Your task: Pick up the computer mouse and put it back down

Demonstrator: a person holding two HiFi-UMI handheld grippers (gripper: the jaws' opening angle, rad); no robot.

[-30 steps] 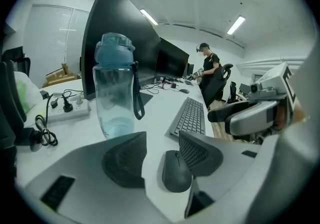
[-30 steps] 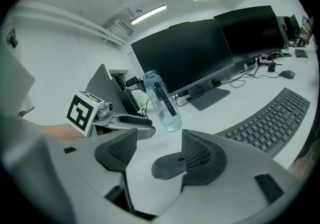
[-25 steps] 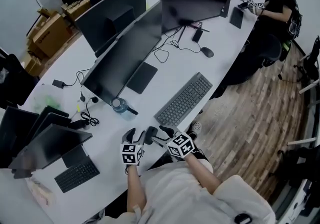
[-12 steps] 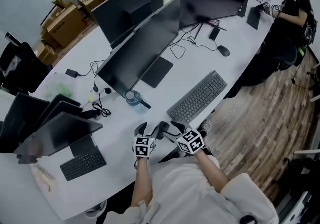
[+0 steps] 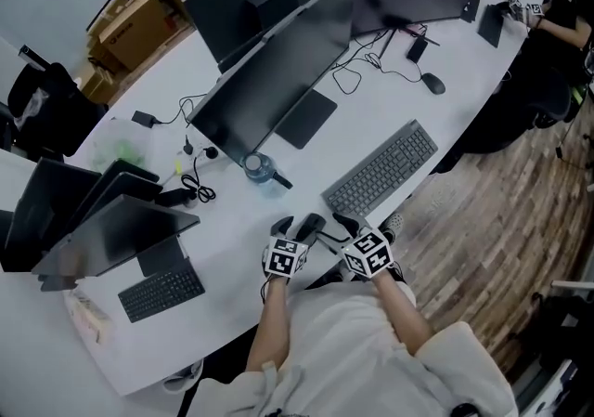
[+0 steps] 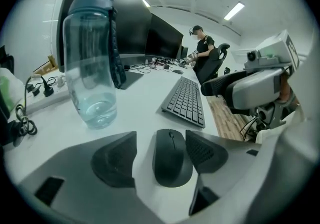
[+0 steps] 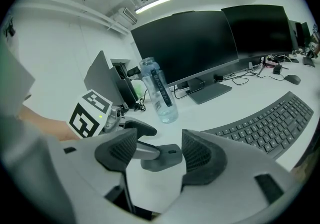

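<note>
The black computer mouse (image 6: pixel 171 157) lies flat on the white desk (image 6: pixel 140 118), near the front edge. My left gripper (image 6: pixel 160 157) points down at it with one jaw on each side. Its jaws have just been opening. A wide gap shows at the left pad (image 6: pixel 116 164), while the right pad (image 6: pixel 205 150) stands close beside the mouse without pinching it. In the head view the left gripper (image 5: pixel 297 228) and right gripper (image 5: pixel 334 228) sit side by side. My right gripper (image 7: pixel 156 154) is open and holds nothing; it looks across at the left gripper's fingers.
A clear water bottle (image 6: pixel 92 58) stands just beyond the mouse. A grey keyboard (image 5: pixel 380 181) lies to the right of it, with large monitors (image 5: pixel 269 90) behind. Laptops (image 5: pixel 102 220) and a small keyboard (image 5: pixel 162 290) sit at the left. A seated person (image 5: pixel 557 16) works at the far end.
The head view has swung, so the desk now shows further right and higher. Both grippers stay together at the desk's front edge, and the left one has sunk closer to the desk.
</note>
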